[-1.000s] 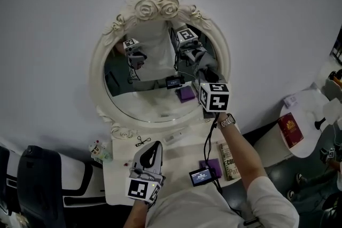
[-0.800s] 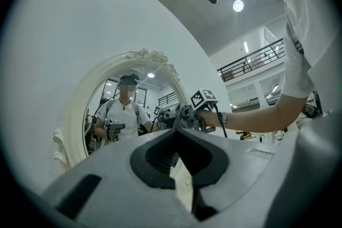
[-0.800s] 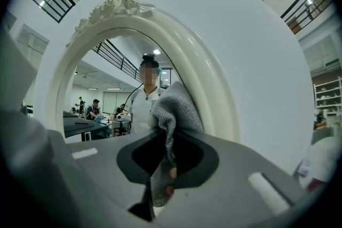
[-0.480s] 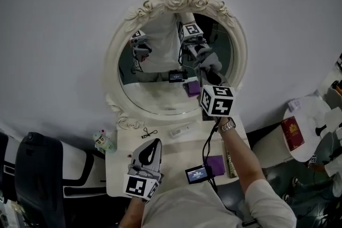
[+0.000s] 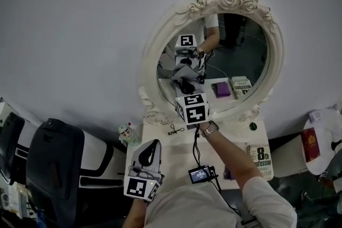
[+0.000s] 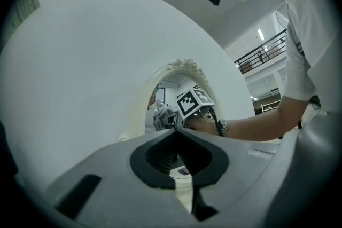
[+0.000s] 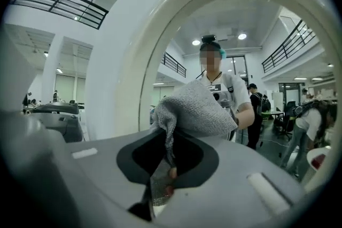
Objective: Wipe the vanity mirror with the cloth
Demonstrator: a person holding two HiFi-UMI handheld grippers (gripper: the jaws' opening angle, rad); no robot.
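White wall behind, bench (image 5: 171,153) below. R gripper (image 7: 172,139) fingers clamped on cloth (image 7: 197,107) at vanity mirror (image 5: 235,56) lower-left; looks mid-wipe, most glass prob. left. L gripper (image 6: 176,132) fingers together, empty.

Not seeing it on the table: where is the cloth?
The cloth is pinched in the right claw, centre of the right gripper view, before the lower left of the mirror.

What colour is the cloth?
The cloth is grey, best seen in the right gripper view.
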